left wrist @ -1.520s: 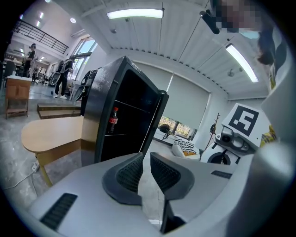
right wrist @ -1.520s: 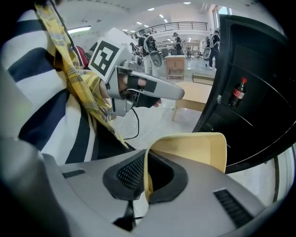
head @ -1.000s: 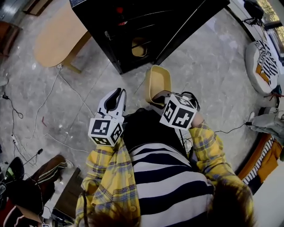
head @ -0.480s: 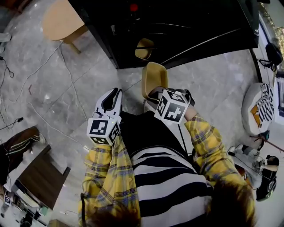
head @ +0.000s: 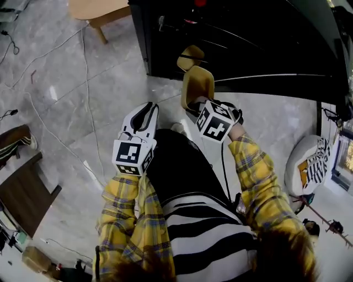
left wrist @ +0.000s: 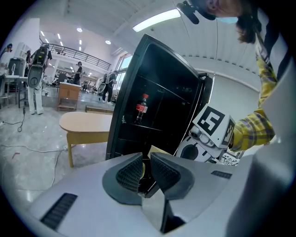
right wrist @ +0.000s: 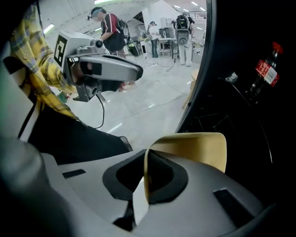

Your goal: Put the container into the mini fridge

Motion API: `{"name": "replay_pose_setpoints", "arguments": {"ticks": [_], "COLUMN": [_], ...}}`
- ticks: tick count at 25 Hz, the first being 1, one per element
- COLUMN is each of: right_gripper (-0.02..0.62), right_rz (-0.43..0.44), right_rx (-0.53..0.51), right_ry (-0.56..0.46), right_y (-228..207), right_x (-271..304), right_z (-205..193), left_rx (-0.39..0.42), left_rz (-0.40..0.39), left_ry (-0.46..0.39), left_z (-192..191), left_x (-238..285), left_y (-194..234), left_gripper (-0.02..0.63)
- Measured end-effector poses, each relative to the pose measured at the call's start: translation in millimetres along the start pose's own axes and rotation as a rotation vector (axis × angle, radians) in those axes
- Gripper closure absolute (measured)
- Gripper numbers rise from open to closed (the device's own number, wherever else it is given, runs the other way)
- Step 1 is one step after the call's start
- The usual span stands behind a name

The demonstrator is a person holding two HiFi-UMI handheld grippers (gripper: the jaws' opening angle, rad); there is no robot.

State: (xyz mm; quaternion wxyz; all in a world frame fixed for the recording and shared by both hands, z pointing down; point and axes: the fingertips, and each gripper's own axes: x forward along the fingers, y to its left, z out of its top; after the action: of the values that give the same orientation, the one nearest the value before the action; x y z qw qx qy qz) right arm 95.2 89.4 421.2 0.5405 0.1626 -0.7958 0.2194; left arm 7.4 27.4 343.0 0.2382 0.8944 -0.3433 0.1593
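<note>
A tan plastic container (head: 197,88) hangs in front of the black mini fridge (head: 259,49), with my right gripper (head: 199,107) shut on its near wall. In the right gripper view the container (right wrist: 196,148) stands between the jaws, at the fridge's open front (right wrist: 240,115). A cola bottle (right wrist: 264,70) stands on a shelf inside. My left gripper (head: 144,114) is held beside the right one, shut and empty; in its own view the left gripper (left wrist: 147,169) points at the fridge (left wrist: 152,102). A second tan shape (head: 190,55) shows in the fridge's dark front; I cannot tell whether it is a reflection.
A low wooden table (head: 99,8) stands left of the fridge. Cables (head: 83,66) trail over the marble floor. A dark wooden piece (head: 25,193) lies at the left, and a cushion with striped cloth (head: 306,165) at the right. People stand far off in the hall (left wrist: 76,74).
The fridge has come nearer and now fills the top of the head view. The right gripper has carried the container up to its front. The left gripper has stayed alongside.
</note>
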Motion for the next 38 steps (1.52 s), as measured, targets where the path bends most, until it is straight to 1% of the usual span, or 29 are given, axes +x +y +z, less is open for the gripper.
{"name": "replay_pose_setpoints", "arguments": {"ticks": [3, 7, 9, 13, 17, 20, 23, 25, 29, 32, 34, 38], "right_gripper": [0.566, 0.566, 0.566, 0.568, 0.566, 0.566, 0.567, 0.566, 0.566, 0.566, 0.566, 0.566], "right_rz": [-0.016, -0.048, -0.075, -0.141, -0.154, -0.176, -0.226, -0.250, -0.261, -0.307, -0.337, -0.361], "right_rx": [-0.030, -0.061, -0.075, -0.145, -0.171, -0.173, -0.162, -0.164, -0.181, -0.184, -0.186, -0.217], "right_ry": [0.024, 0.033, 0.037, 0.063, 0.080, 0.082, 0.062, 0.072, 0.108, 0.119, 0.123, 0.127], "right_y": [-17.9, -42.2, -54.0, -76.7, -96.3, -116.8, -141.4, -155.0, -173.6, -191.8, -203.1, -217.3], "right_x": [12.4, 28.5, 35.7, 48.5, 61.6, 70.2, 78.0, 83.5, 97.7, 106.5, 111.6, 121.8], "right_z": [-4.1, -8.1, -9.1, -10.8, -7.1, -2.1, 5.7, 6.4, 4.8, 6.3, 4.6, 1.6], "left_rx": [-0.017, -0.046, -0.052, -0.050, -0.064, -0.065, -0.063, -0.069, -0.071, -0.059, -0.054, -0.050], "left_rz": [0.020, 0.026, 0.025, 0.025, 0.025, 0.025, 0.025, 0.032, 0.059, 0.067, 0.070, 0.073], "left_ry": [-0.004, -0.010, -0.011, -0.019, -0.015, -0.012, -0.013, -0.014, -0.023, -0.043, -0.056, -0.068], "left_z": [-10.2, -25.3, -32.2, -40.8, -48.3, -52.3, -56.7, -60.7, -63.5, -60.5, -58.9, -58.0], "left_x": [10.1, 26.5, 35.3, 50.6, 64.8, 74.8, 82.8, 87.1, 96.7, 108.9, 117.5, 132.0], "left_y": [5.1, 10.1, 13.0, 19.3, 25.5, 29.2, 34.9, 39.6, 50.1, 57.3, 57.9, 55.4], "left_gripper": [0.543, 0.543, 0.543, 0.543, 0.543, 0.543, 0.543, 0.543, 0.543, 0.543, 0.543, 0.543]}}
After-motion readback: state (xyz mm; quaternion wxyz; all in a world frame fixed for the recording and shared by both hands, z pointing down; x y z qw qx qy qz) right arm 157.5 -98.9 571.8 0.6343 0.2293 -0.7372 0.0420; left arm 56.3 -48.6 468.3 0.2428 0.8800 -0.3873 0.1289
